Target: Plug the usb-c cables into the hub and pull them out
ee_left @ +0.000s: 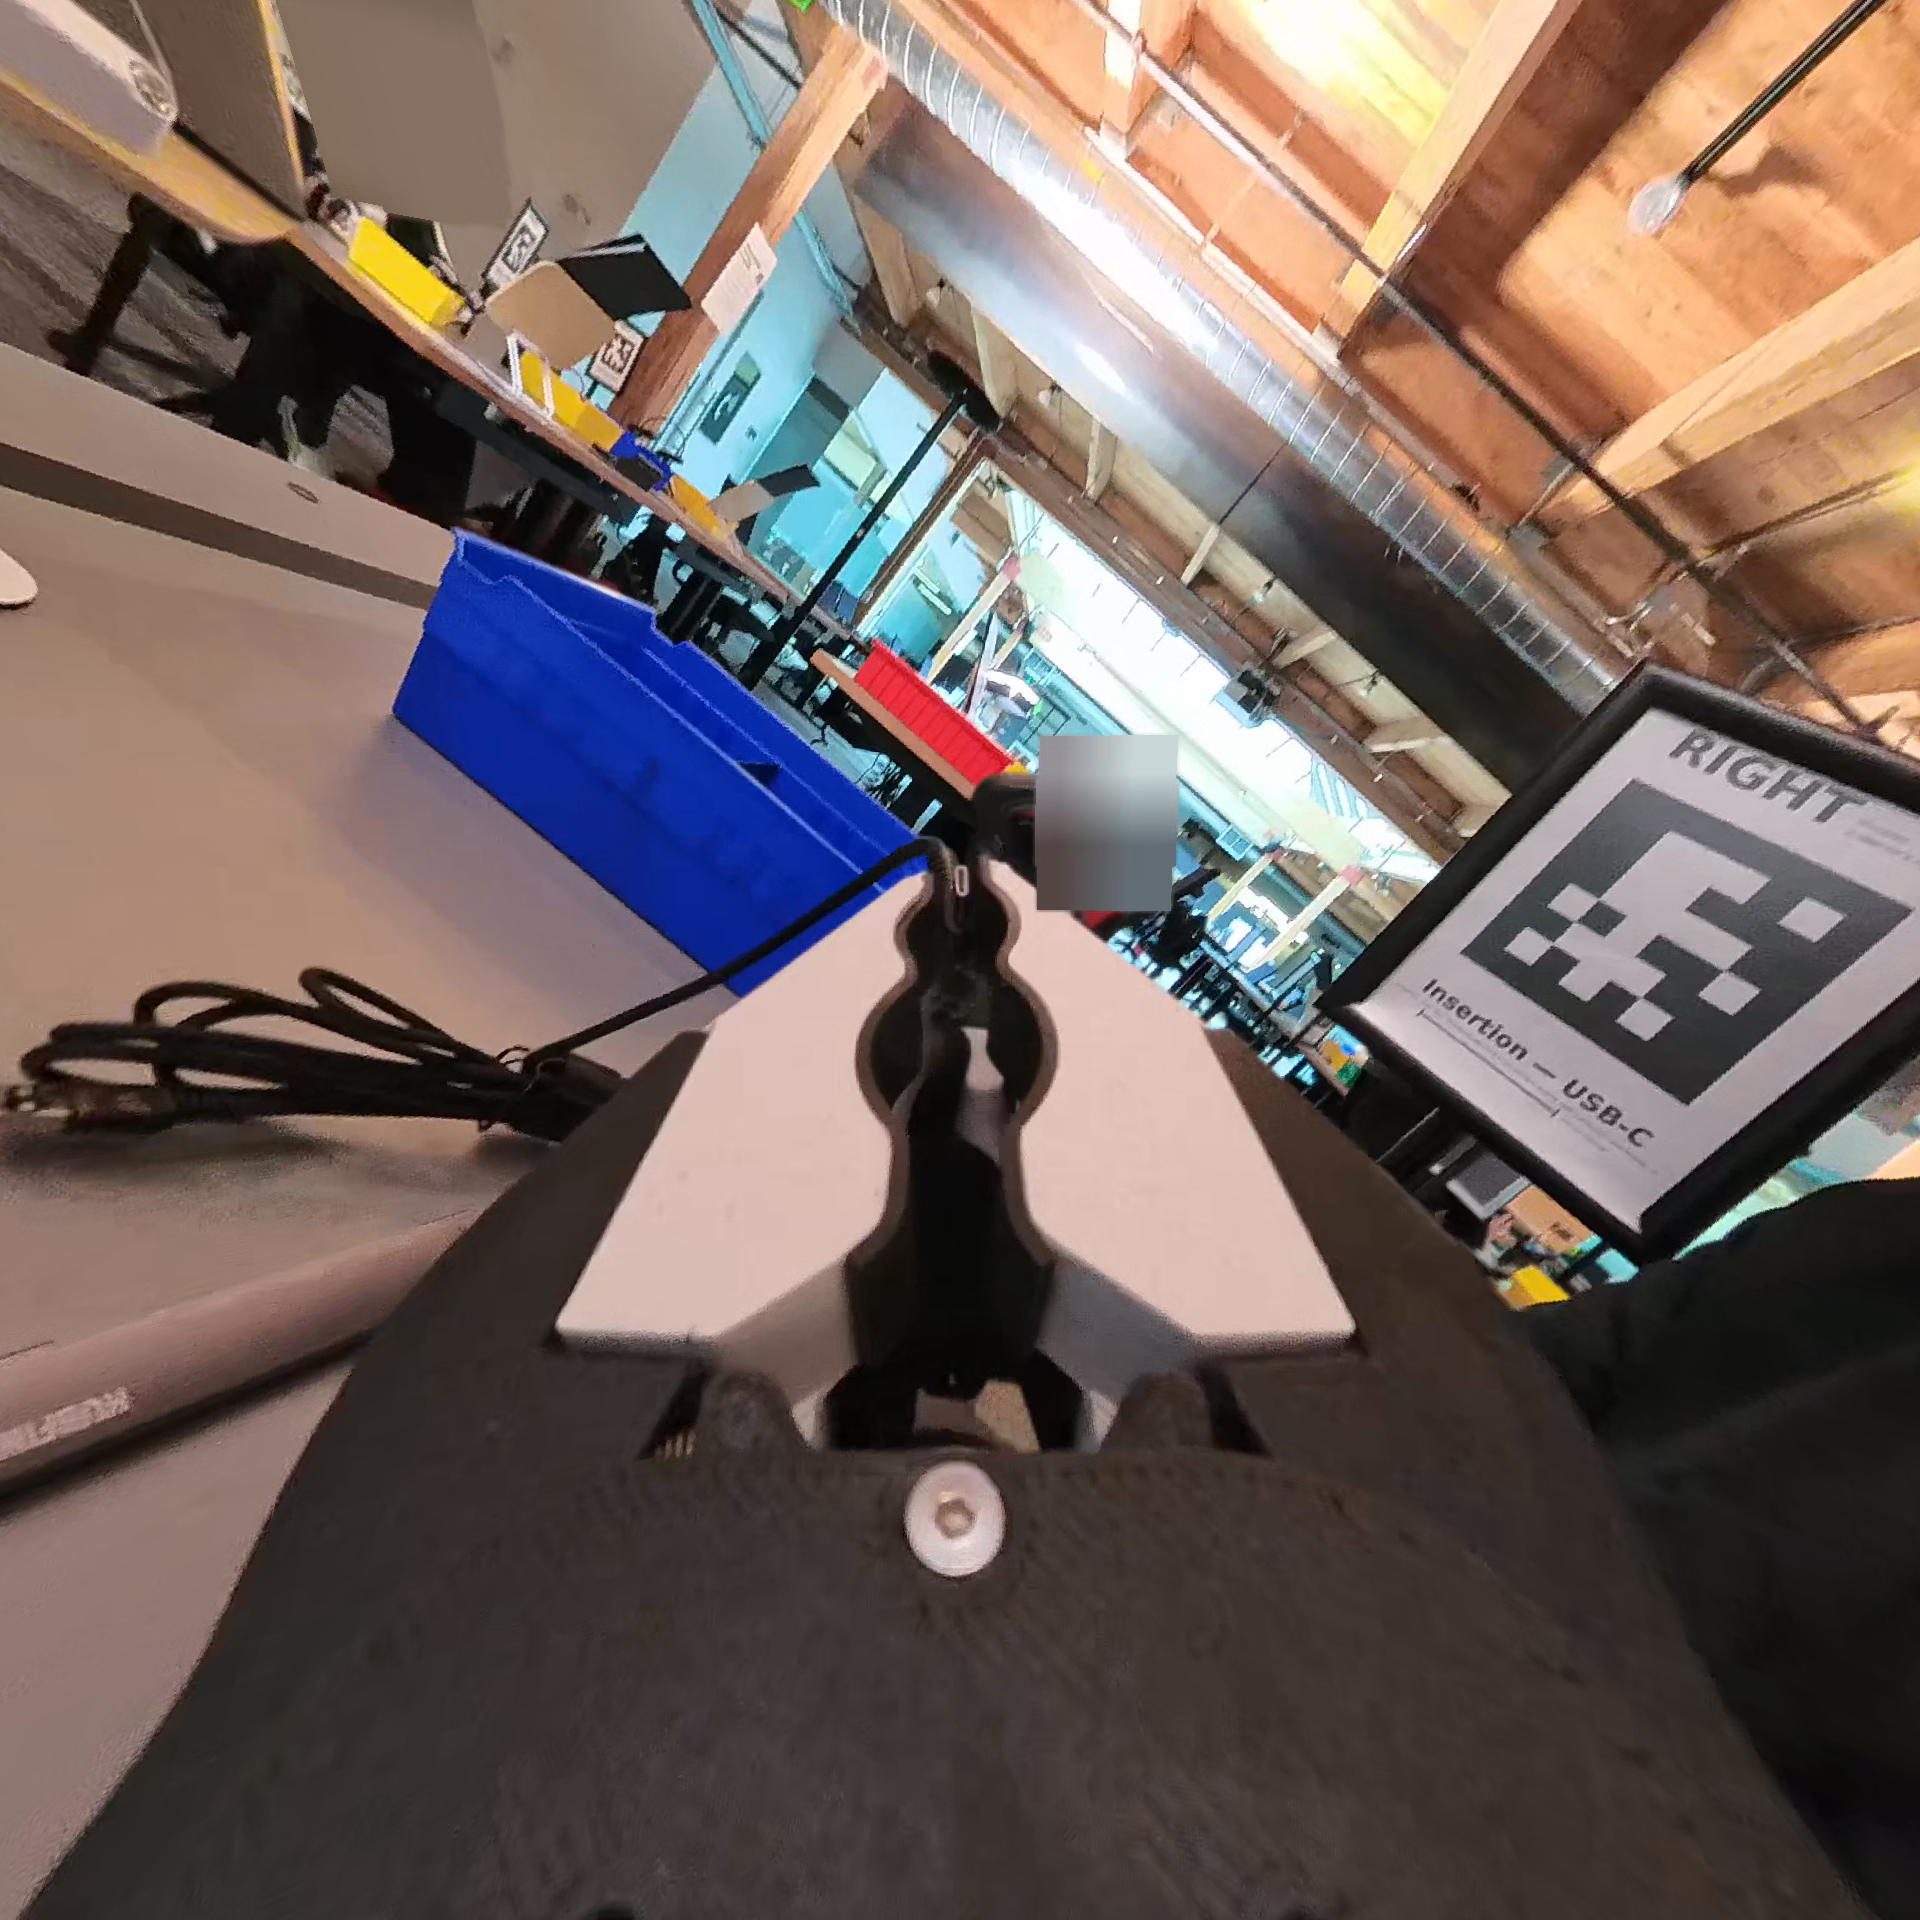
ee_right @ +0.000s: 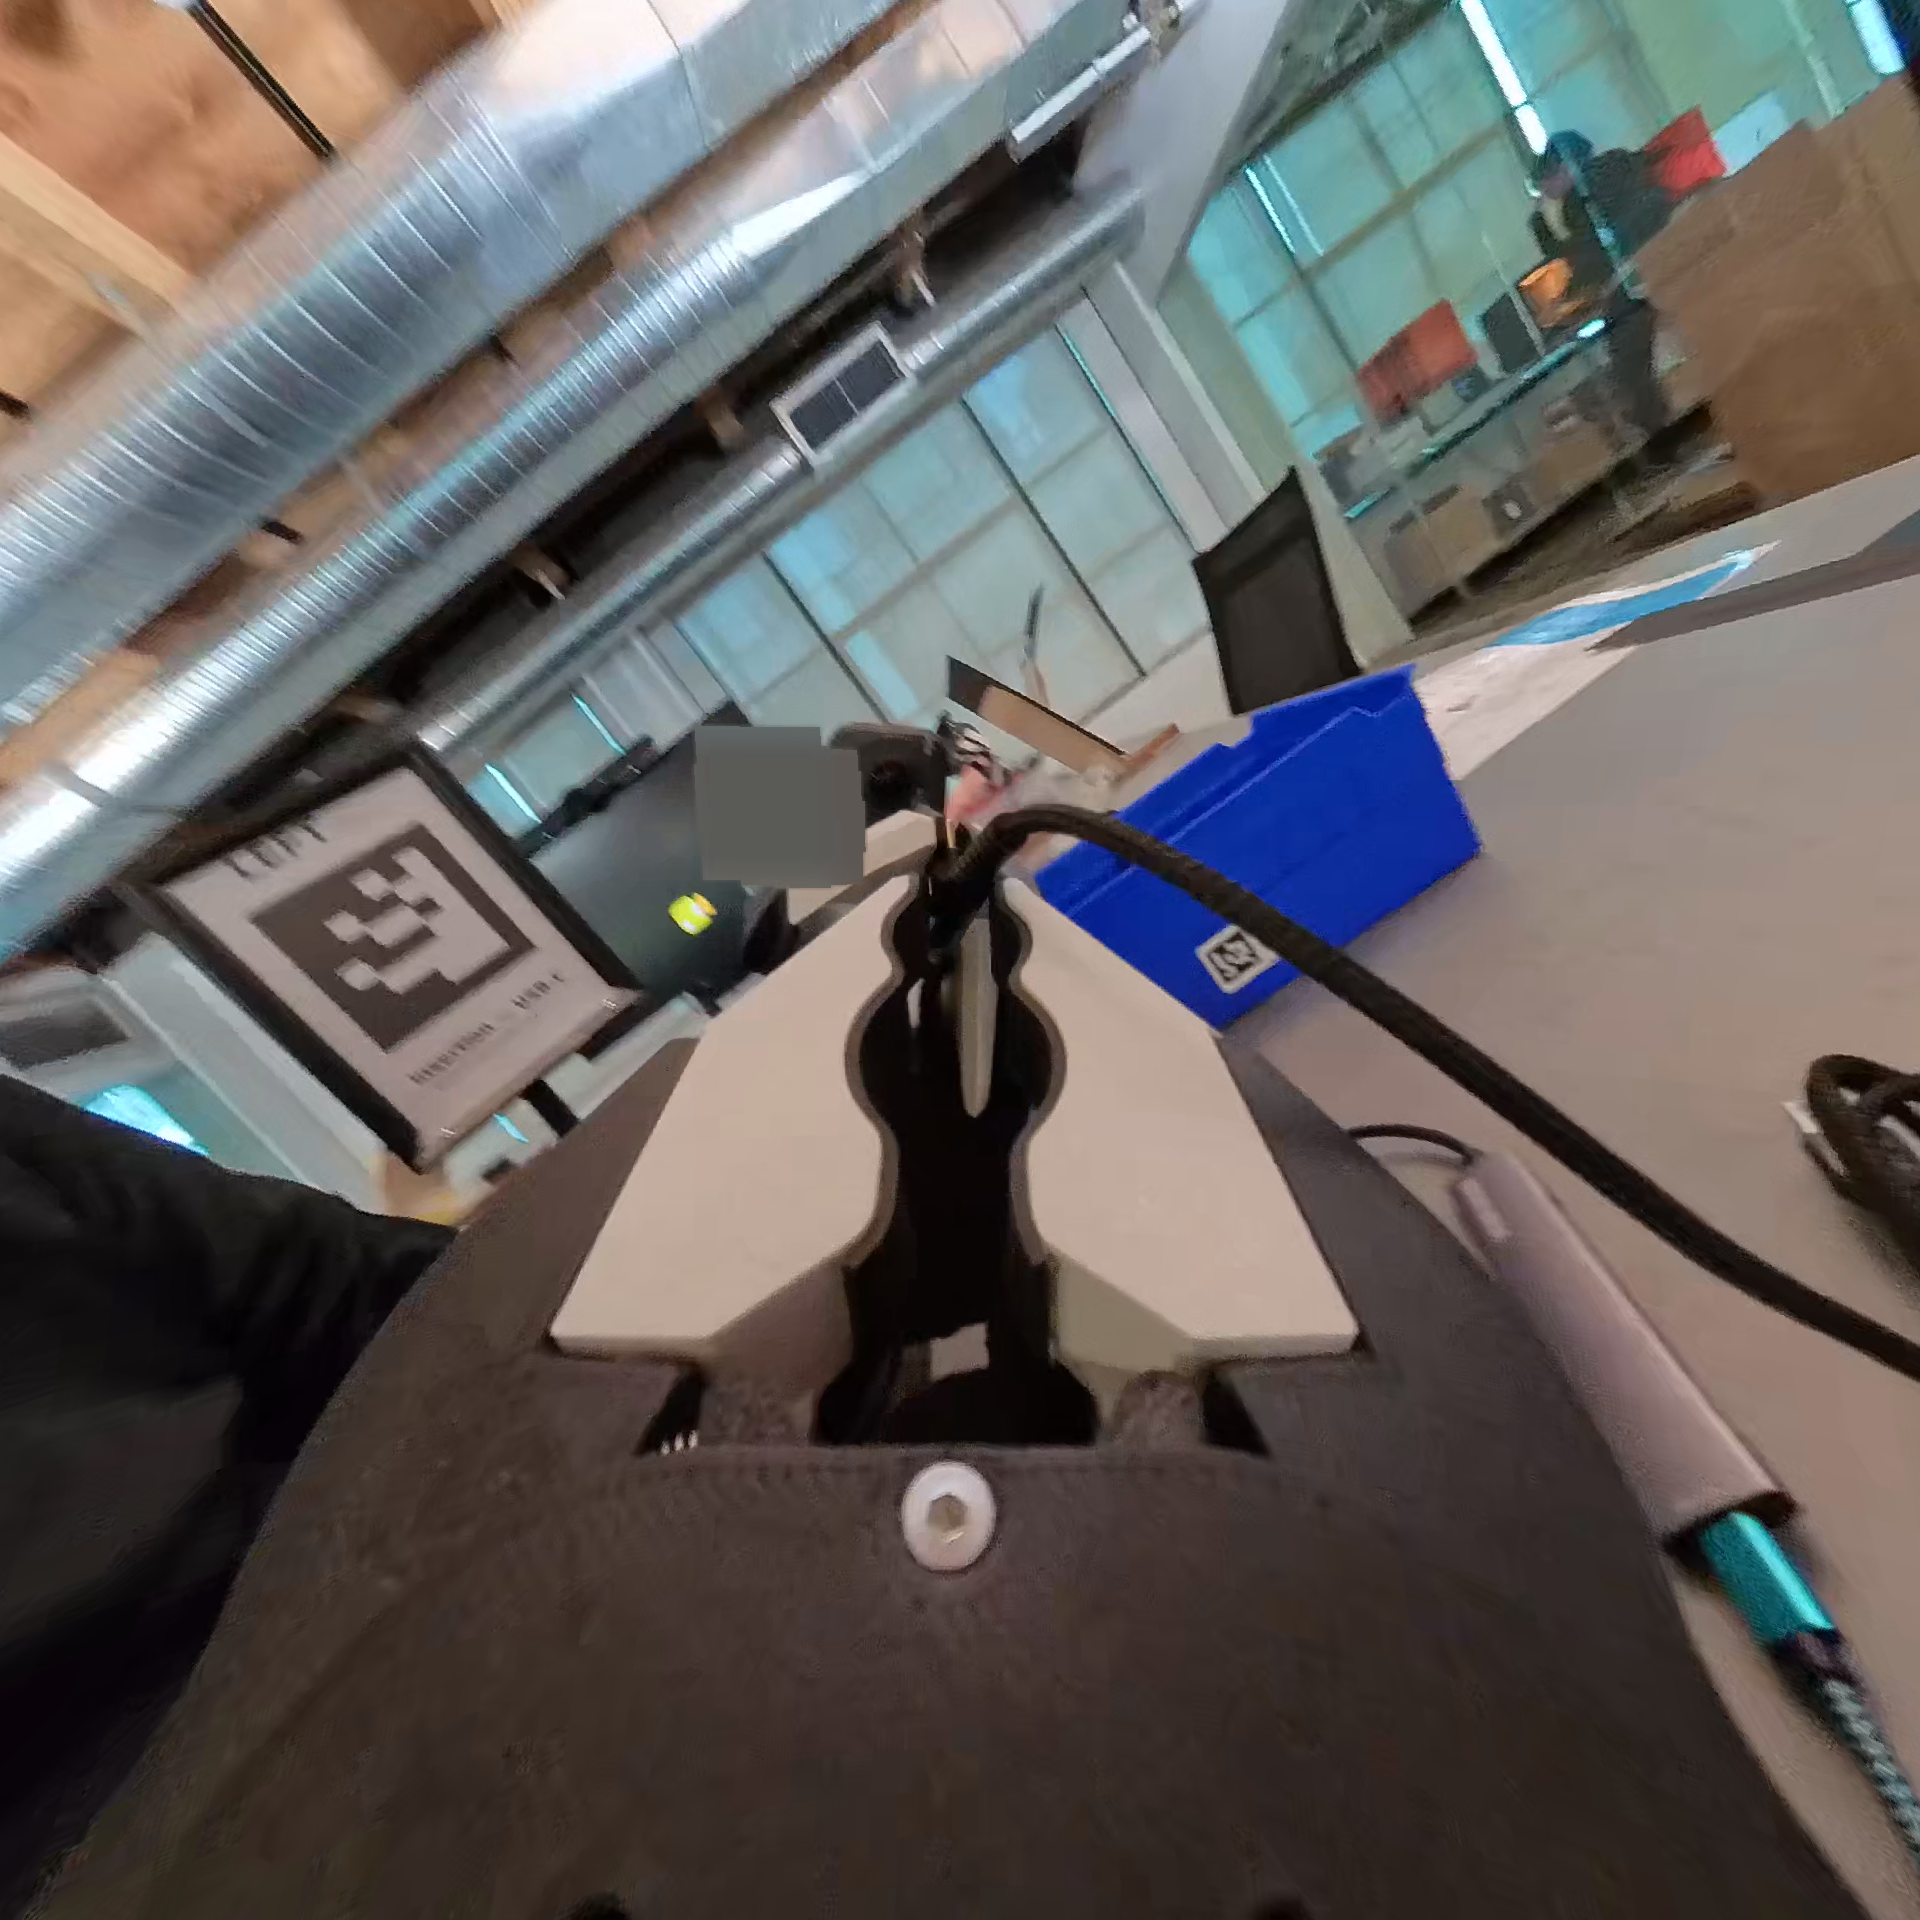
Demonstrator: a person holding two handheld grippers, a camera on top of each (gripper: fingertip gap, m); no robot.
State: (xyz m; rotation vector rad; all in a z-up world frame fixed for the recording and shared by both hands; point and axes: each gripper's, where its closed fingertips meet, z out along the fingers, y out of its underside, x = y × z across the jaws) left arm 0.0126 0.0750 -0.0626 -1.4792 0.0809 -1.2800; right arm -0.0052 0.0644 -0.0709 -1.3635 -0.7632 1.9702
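Note:
My left gripper (ee_left: 961,883) is shut on the plug of a thin black usb-c cable (ee_left: 790,935), held up off the table; the cable runs down left to a coil (ee_left: 260,1060). The grey hub (ee_left: 156,1371) lies on the table at the lower left. My right gripper (ee_right: 954,862) is shut on the plug of a thick braided black cable (ee_right: 1455,1049), also raised; that cable trails down to the right. In the right wrist view the hub (ee_right: 1621,1351) lies right of the gripper with a teal connector (ee_right: 1756,1579) plugged into its near end.
A blue bin (ee_left: 623,748) stands on the grey table beyond the cables; it also shows in the right wrist view (ee_right: 1299,831). Framed marker signs stand at the right (ee_left: 1642,935) and at the left (ee_right: 384,956). A black sleeve (ee_right: 156,1351) is close by. Another cable coil (ee_right: 1870,1122) lies at the right edge. Left and right tips are no more than a few centimetres apart. Both grippers' tips are roughly 15 cm from the hub (ee_right: 1621,1351).

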